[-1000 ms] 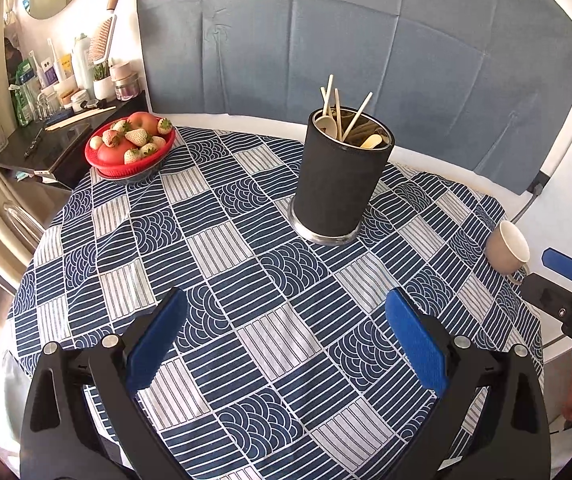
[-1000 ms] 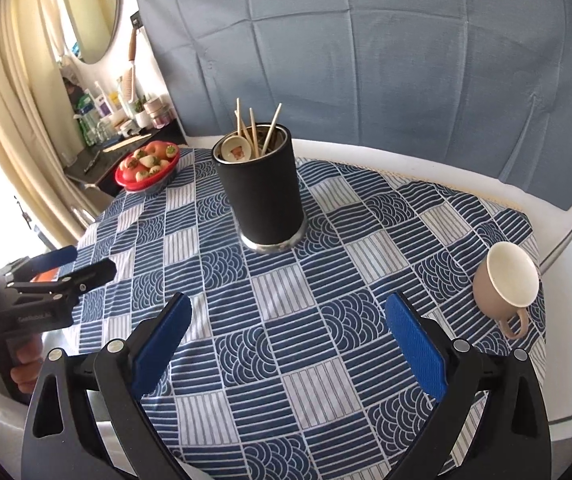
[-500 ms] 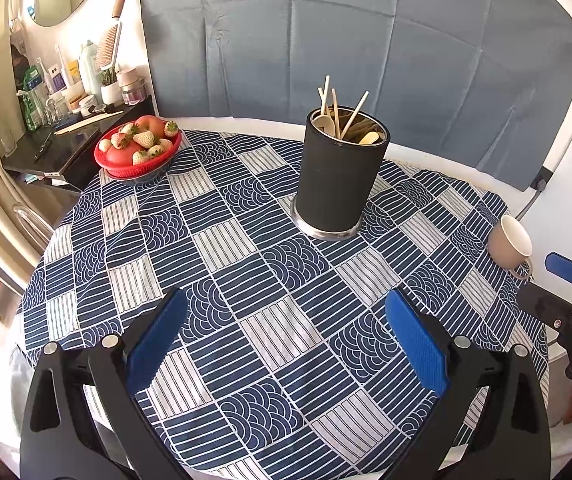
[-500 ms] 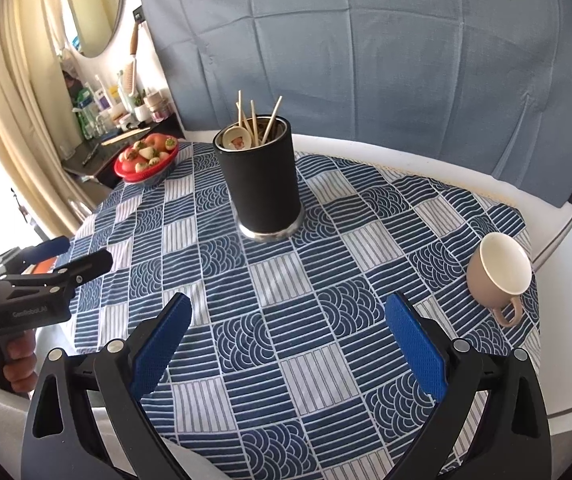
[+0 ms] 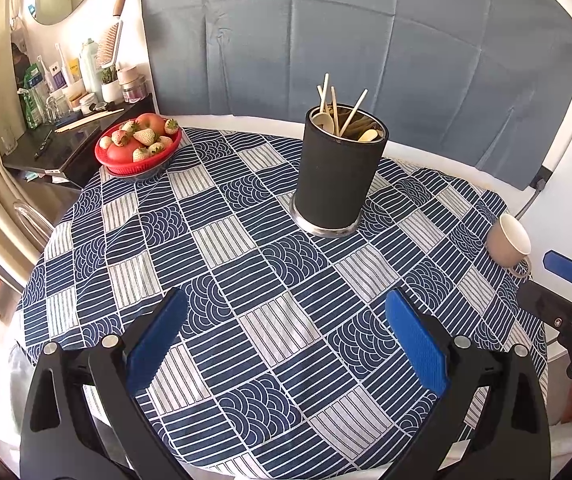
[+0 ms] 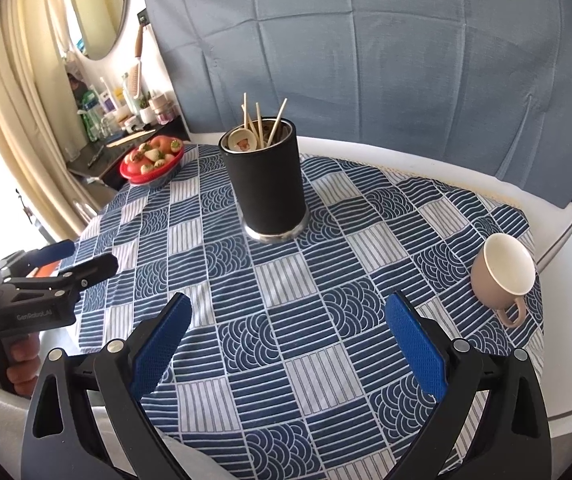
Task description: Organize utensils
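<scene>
Patterned tablecloth (image 5: pixel 246 320) bare; chopsticks (image 5: pixel 355 110) and spoons already in black holder (image 5: pixel 337 176). Left gripper (image 5: pixel 286 336) and right gripper (image 6: pixel 289 336) both spread, empty. Risk: careless reach tips the tall holder.

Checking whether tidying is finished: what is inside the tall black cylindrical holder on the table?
The tall black cylindrical holder holds several pale wooden chopsticks standing above its rim and two pale spoons. Its opaque wall hides their lower ends and anything deeper.
</scene>
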A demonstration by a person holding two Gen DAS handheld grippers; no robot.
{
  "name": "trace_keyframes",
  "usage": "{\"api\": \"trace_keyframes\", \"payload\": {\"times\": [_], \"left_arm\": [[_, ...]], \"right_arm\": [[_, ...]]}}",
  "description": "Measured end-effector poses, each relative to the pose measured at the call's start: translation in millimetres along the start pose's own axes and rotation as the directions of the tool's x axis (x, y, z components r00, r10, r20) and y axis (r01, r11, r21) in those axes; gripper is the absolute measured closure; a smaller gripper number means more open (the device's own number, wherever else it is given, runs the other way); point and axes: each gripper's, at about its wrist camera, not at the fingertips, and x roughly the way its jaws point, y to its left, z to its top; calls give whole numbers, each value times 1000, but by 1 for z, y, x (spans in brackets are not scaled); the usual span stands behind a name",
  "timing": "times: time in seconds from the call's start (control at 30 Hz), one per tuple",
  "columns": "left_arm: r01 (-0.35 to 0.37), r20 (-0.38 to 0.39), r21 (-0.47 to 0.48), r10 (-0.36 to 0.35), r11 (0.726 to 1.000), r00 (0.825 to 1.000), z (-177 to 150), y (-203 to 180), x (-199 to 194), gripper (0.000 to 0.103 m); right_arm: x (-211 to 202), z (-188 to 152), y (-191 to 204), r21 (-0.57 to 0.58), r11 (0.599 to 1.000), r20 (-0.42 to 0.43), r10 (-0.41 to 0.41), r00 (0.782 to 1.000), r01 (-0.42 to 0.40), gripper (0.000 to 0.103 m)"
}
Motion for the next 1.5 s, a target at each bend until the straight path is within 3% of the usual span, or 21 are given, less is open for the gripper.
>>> {"api": "trace_keyframes", "payload": {"times": [1.5], "left_arm": [[43,-20,-3,-43,999,999,-5,8,2,6]], "right_arm": [[-7,-5,8,-14,1000,6,-7,1000,7,10]]}}
